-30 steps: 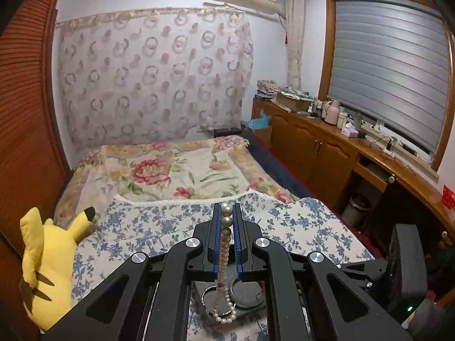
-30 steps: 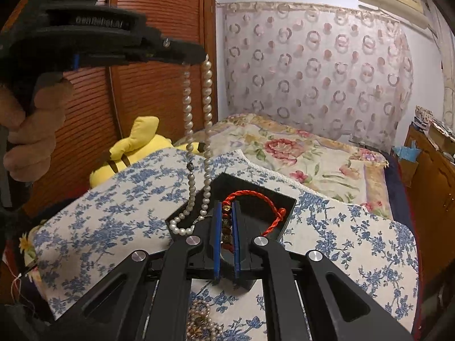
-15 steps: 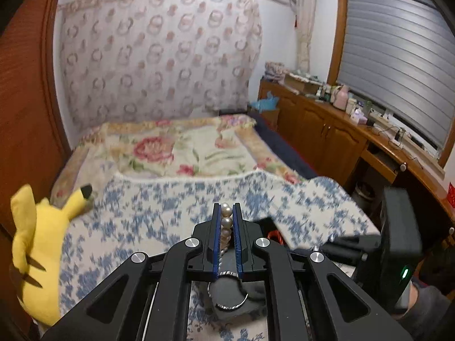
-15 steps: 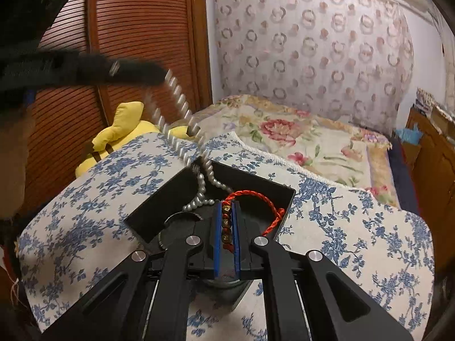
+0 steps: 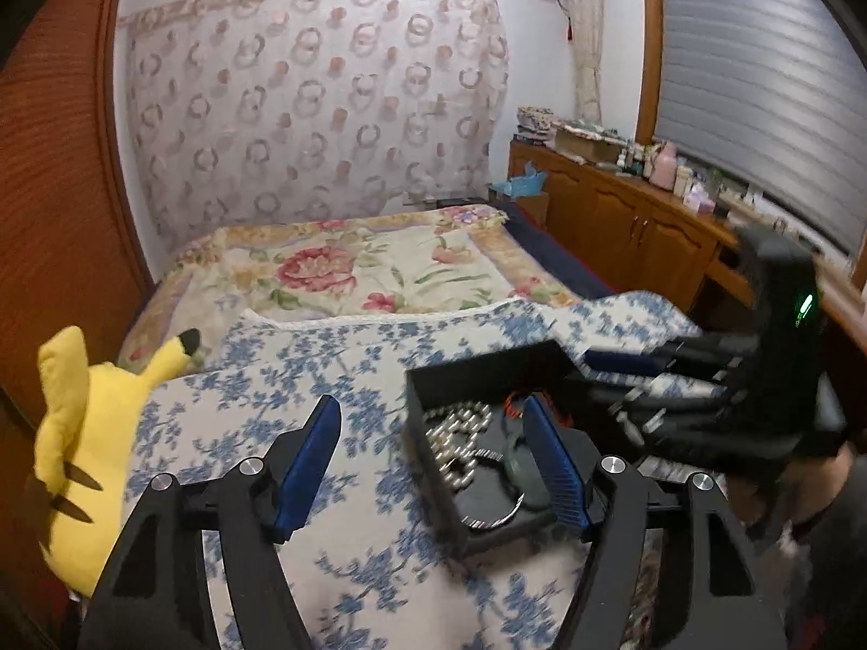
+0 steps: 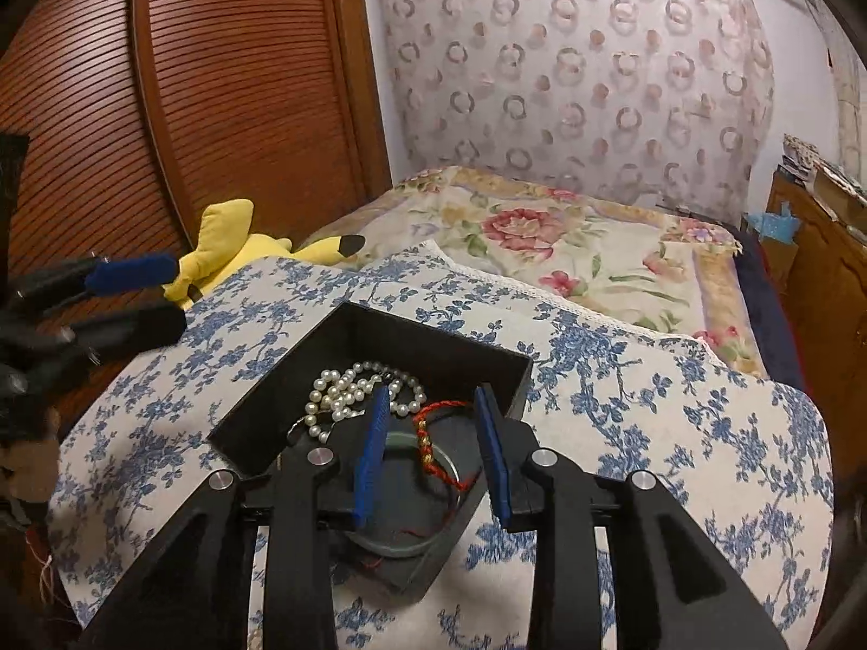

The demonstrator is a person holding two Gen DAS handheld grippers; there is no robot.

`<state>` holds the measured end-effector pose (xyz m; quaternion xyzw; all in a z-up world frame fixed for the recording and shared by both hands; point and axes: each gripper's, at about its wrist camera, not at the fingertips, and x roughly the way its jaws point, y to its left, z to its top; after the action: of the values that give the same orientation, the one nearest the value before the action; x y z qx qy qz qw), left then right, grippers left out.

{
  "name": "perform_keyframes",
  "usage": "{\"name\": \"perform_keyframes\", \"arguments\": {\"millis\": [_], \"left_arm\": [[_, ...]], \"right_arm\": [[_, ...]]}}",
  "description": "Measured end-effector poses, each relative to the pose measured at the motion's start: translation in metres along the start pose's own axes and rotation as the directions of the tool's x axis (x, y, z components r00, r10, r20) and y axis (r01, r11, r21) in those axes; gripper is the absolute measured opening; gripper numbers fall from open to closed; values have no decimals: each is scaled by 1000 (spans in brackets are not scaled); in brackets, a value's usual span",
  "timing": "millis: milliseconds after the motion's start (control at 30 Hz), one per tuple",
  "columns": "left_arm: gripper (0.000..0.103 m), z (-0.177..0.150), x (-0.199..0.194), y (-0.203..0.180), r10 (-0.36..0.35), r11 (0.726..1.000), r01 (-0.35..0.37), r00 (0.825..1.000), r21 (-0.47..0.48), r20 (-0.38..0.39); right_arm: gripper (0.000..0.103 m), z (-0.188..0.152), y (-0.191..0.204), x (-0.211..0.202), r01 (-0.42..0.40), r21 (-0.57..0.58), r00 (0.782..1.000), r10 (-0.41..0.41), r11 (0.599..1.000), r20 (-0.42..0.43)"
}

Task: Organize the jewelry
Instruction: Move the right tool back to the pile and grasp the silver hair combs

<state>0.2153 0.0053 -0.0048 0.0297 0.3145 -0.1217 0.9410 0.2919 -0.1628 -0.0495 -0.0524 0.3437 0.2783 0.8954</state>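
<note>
The white pearl necklace lies heaped in the far-left part of the open black rectangular box, which sits on the blue-flowered white cloth covering the bed. Beside the pearls in the same box lies the red braided cord bracelet, draped over a round silver-rimmed dark disc.

The right gripper hangs just above the box with its jaws spread wide and empty; the red bracelet lies directly between them, its loop running roughly along the jaws' line of sight. The left gripper is also wide open and empty, set to the left of the box, with only its right finger over the box's near edge. The right gripper looks nearer to whatever comes next out of or into the box.

The right wrist view shows the box contents sharply; the left wrist view blurs them but shows the yellow plush toy left of the box.
</note>
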Motion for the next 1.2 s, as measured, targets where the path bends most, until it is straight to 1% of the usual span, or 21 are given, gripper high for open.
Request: {"name": "perform_keyframes", "arguments": {"millis": [33,67,133,200,300,533,733,933,1200], "left_arm": [[74,-3,-1,0,6,1000,-6,1000,5,0],[81,-9,-4,0,6,1000,-6,1000,9,8],[84,-17,-9,-1,14,1000,-14,1000,12,18],[89,-24,-12,-2,14,1000,-14,1000,14,16],[89,-38,-17,-5,4,1000,-4,1000,15,6],[91,-79,-32,-14,-9,1000,9,1000,13,-21],[91,-103,-44,-22,-25,1000,25,999,3,-39],[91,-120,-54,-30,-30,1000,30,999,1,-44],[91,-130,-62,-38,-54,999,54,997,3,-49]], "right_arm": [[35,-3,2,-6,0,-3,1000,0,1000,9],[35,-4,3,-10,1,-5,1000,-1,1000,15],[35,-11,6,-21,-1,-3,1000,1,1000,24],[35,-17,11,-28,1,-8,1000,-1,1000,25],[35,-30,19,-41,1,-22,1000,-1,1000,29],[35,-66,37,-65,-31,-25,999,31,999,11],[35,-102,52,-81,-44,-32,999,43,999,-18],[35,-127,60,-87,-49,-27,997,47,998,-63],[35,-141,61,-78,-52,20,990,54,998,-129]]}}
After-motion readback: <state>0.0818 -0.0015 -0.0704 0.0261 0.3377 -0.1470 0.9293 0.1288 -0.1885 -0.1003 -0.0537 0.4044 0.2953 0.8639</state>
